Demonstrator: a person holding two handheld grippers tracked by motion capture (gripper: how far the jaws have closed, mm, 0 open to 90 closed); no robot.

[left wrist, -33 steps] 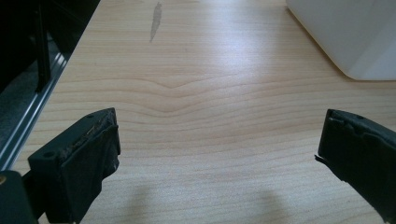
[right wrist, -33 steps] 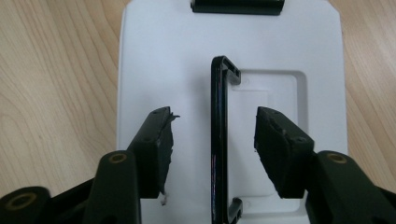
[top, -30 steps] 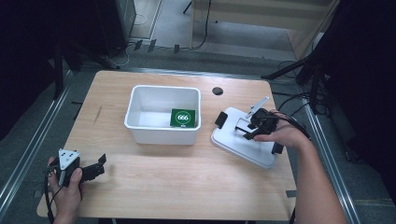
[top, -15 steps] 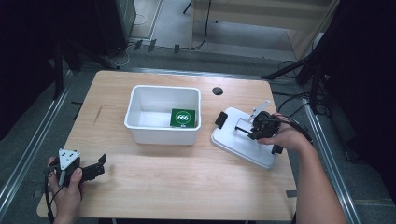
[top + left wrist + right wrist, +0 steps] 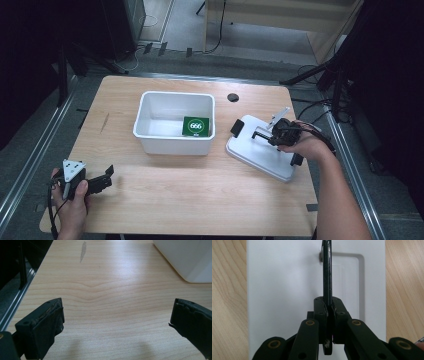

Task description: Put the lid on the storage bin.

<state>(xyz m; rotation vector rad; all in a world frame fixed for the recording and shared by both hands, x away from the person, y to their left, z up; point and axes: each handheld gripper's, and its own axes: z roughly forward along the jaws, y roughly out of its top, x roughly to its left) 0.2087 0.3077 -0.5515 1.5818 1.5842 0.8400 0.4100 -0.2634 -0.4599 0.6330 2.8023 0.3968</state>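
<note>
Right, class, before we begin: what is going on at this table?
A person works with two hand-held grippers. The right gripper has just closed on the thin black handle of a white lid lying beside an open white bin holding a green card. The left gripper rests open near the table's corner.

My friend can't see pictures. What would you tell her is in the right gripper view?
The right gripper has just closed its two black jaws on a thin black handle that stands up from a flat white lid. The lid lies on a wooden table, seen from straight above.
</note>
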